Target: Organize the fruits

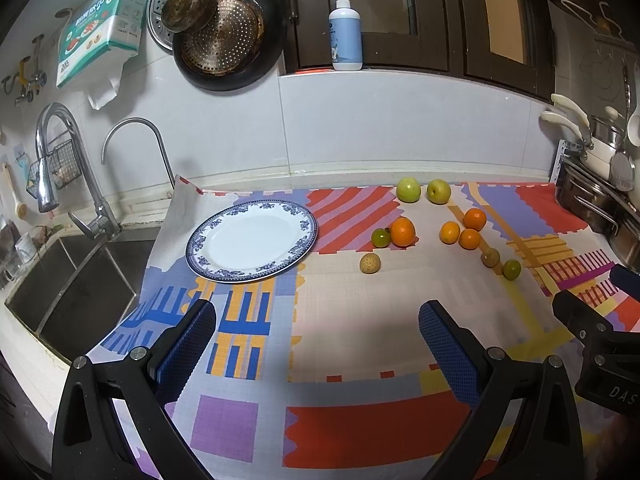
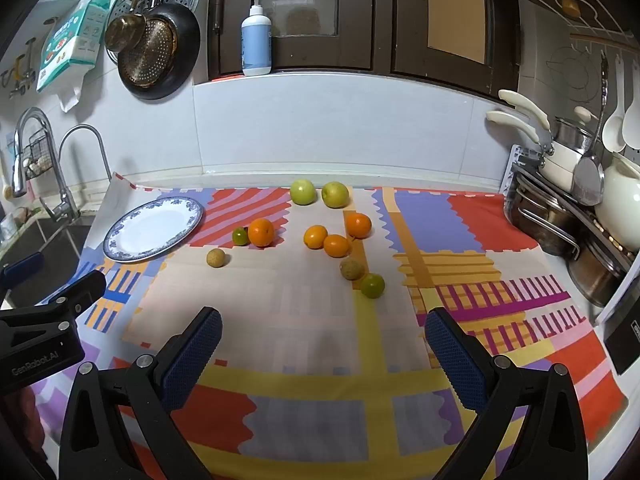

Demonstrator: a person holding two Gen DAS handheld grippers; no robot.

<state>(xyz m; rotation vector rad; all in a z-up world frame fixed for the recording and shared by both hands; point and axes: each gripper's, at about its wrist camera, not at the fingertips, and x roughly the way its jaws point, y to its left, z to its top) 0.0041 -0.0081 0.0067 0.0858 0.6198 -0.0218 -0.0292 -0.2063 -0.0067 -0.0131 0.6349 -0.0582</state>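
Grippers hang over the bright cloth and point down at a slant toward the fruit. The left gripper has its blue pads far apart, and nothing sits between them. The right gripper is spread wide too, with nothing in it.

All the fruit lies on the cloth. At the back are two green apples, side by side. In the middle are four oranges; one sits alone and three are close together. There are two small green limes; one touches the lone orange. There are two small brown fruits, well apart.

One plate with a blue rim is on the left, near the sink. It has no fruit on it
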